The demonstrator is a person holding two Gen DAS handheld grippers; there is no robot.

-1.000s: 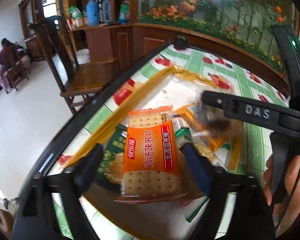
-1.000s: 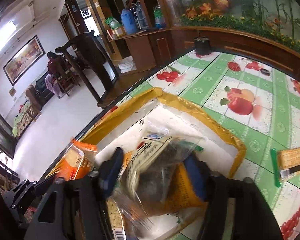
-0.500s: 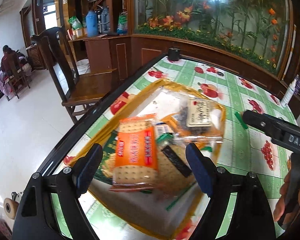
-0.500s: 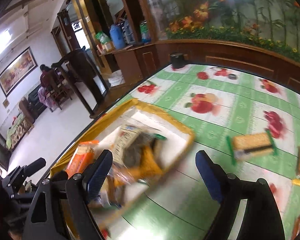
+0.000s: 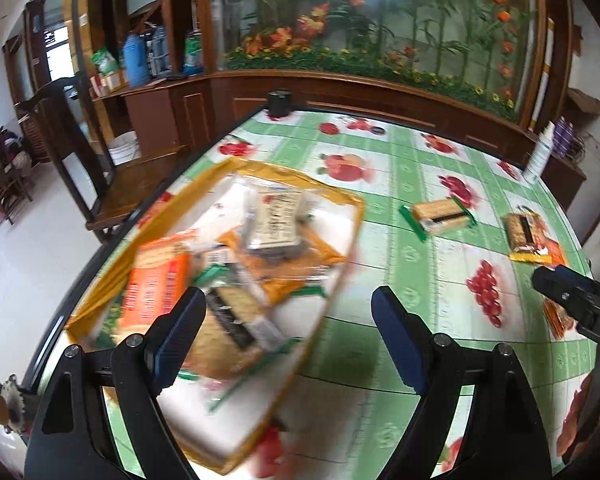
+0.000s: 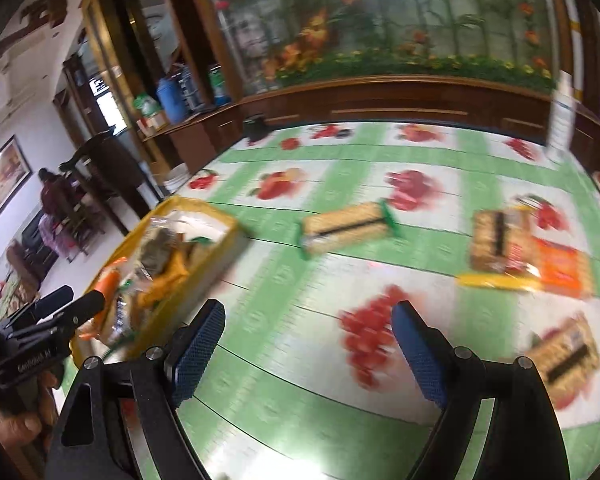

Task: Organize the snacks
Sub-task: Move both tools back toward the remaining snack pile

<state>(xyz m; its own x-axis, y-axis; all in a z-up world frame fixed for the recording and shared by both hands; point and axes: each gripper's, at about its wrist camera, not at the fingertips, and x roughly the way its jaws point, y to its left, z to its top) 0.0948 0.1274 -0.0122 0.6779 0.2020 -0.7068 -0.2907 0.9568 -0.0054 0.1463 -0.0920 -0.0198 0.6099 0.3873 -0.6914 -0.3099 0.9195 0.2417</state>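
Snacks (image 5: 268,248) (apparently crackers) in tray (image 5: 340,200)

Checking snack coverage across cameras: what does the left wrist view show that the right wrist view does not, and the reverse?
Only the left wrist view shows the contents of the yellow tray from above, such as the orange cracker pack. Only the right wrist view shows a cracker pack on the table's near right. Both show the green-wrapped cracker pack, the yellow-edged pack, the tray and the fruit-print tablecloth. Both grippers are open and empty.
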